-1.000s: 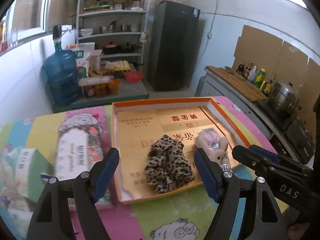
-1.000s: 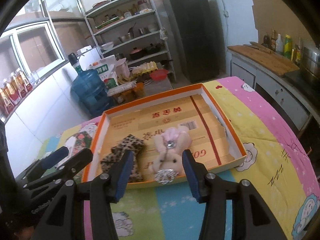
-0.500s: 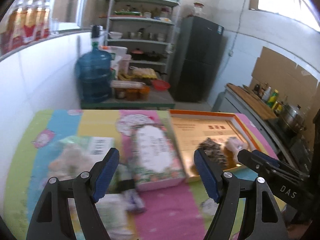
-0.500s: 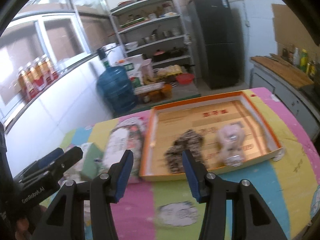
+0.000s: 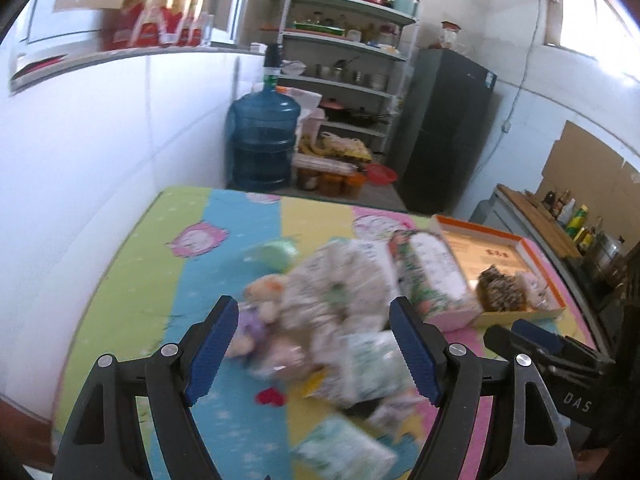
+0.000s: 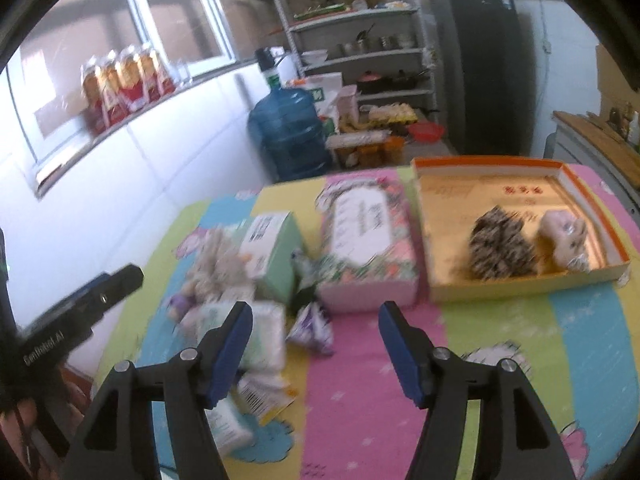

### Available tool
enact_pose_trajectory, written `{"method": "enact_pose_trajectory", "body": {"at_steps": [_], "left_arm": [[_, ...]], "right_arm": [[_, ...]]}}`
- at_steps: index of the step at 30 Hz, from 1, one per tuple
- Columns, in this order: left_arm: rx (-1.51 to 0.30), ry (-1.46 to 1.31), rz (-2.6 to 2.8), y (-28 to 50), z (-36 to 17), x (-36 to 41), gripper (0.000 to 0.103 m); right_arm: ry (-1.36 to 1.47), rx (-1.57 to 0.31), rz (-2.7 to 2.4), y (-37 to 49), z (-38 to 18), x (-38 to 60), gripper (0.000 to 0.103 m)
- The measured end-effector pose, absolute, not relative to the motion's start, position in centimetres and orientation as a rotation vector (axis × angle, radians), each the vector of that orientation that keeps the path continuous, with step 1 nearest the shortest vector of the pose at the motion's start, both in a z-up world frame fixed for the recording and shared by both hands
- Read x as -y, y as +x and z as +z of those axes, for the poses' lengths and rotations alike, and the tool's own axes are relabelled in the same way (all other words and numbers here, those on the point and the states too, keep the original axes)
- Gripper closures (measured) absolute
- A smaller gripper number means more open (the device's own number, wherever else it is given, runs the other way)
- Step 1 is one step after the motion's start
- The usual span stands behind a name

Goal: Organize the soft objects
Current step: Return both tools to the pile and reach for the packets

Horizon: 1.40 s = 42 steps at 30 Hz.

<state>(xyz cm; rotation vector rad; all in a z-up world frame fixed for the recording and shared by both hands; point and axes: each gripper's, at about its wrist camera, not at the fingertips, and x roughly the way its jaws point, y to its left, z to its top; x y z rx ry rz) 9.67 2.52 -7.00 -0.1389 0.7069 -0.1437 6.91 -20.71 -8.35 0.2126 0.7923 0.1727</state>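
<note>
An orange-rimmed cardboard tray [image 6: 592, 200] holds a leopard-print scrunchie [image 6: 500, 248] and a pink plush toy [image 6: 564, 240]; the tray also shows in the left wrist view [image 5: 472, 226]. A blurred pile of soft tissue packs [image 5: 360, 364] and a beige plush toy [image 5: 264, 292] lies on the colourful mat. My left gripper [image 5: 316, 348] is open and empty above the pile. My right gripper [image 6: 316, 348] is open and empty above the mat, near a small purple packet [image 6: 312, 324].
A floral tissue box [image 6: 368, 236] stands left of the tray and a green box [image 6: 272, 248] beside it. A white wall runs along the table's left side. A blue water jug [image 6: 288, 136], shelves and a dark fridge [image 6: 472, 60] stand beyond the table.
Both grippers have swung left, away from the tray, and now face the pile of soft packs and plush. Both stay open and empty.
</note>
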Motion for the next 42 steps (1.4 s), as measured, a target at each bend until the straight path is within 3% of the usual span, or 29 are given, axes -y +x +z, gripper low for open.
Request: {"method": "enact_pose_trajectory", "body": {"at_steps": [12,27,28,29,35,42], "left_arm": [[-0.752,-0.143,-0.122,6.7,-9.6,-7.5,0.023],[-0.798,-0.165,-0.038,4.8,-11.6,-8.2,0.024],[-0.806,-0.170,-0.032,4.7,-11.8,-8.2,0.024],[-0.812,-0.177,-0.026,4.7,-12.0,-8.2,0.024],[-0.853,-0.196,-0.042,4.5,-13.7,-7.2,0.024],[-0.926,-0.232,-0.156,4.9,-16.2,-3.2,0.023]], "right_arm": [[0.073,-0.941,0.286,6.7,-13.5,16.0,0.037],[-0.140,-1.064,0.448,10.0,-17.0,12.6,0.038],[-0.137,-1.074,0.451,10.2,-17.2,12.4,0.039],[-0.133,-1.081,0.448,10.3,-17.4,12.4,0.048],[-0.040,-1.060,0.449,9.6,-17.1,13.9,0.056],[0.050,-0.998,0.364,8.0,-15.5,17.5,0.058]]}}
